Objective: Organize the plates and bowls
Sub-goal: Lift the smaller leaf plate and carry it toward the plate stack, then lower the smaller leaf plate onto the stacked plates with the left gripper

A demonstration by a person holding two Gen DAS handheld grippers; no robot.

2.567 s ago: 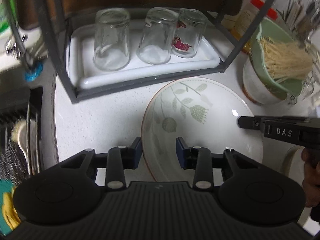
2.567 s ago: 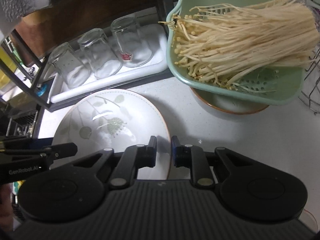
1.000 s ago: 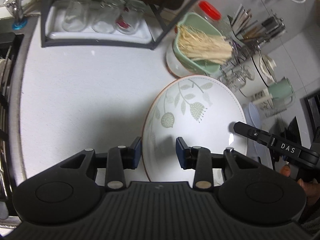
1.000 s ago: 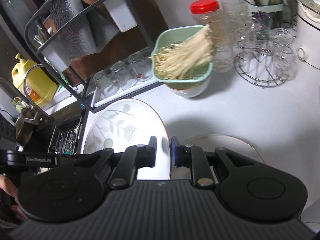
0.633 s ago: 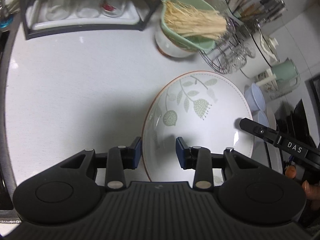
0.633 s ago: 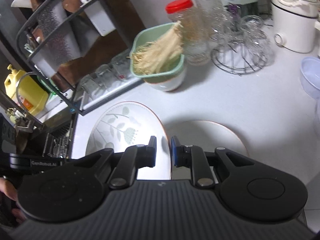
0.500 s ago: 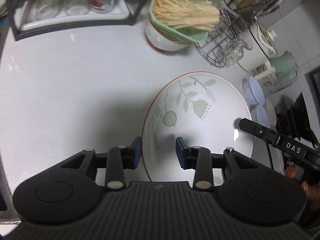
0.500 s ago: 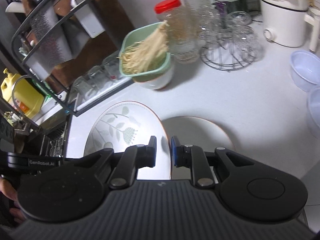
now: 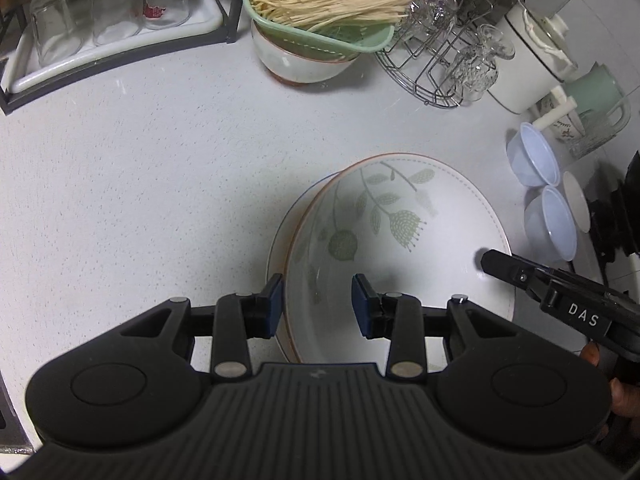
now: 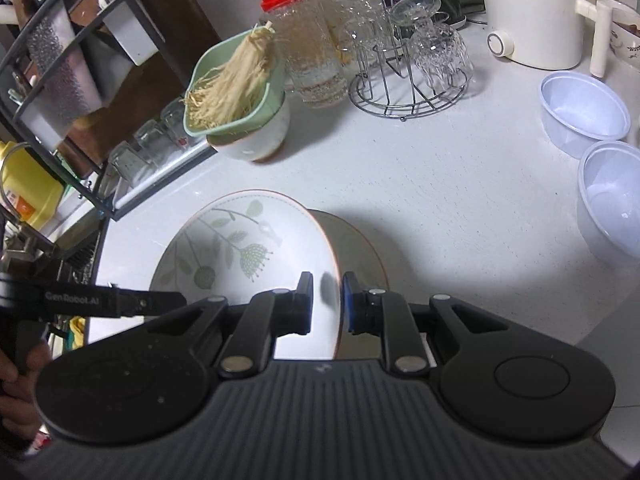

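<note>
Two grippers carry the leaf-patterned plate (image 9: 400,248) just above a plain plate (image 10: 360,248) on the surface (image 9: 140,184): left gripper (image 9: 318,304) partly open astride its 9 o'clock rim, right gripper (image 10: 326,302) pinched on its 3 o'clock rim.

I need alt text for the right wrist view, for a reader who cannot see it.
The right gripper pinches the rim of a leaf-patterned plate above a second plate on the white counter. Two clear plastic bowls sit right; a glass rack stands behind.
</note>
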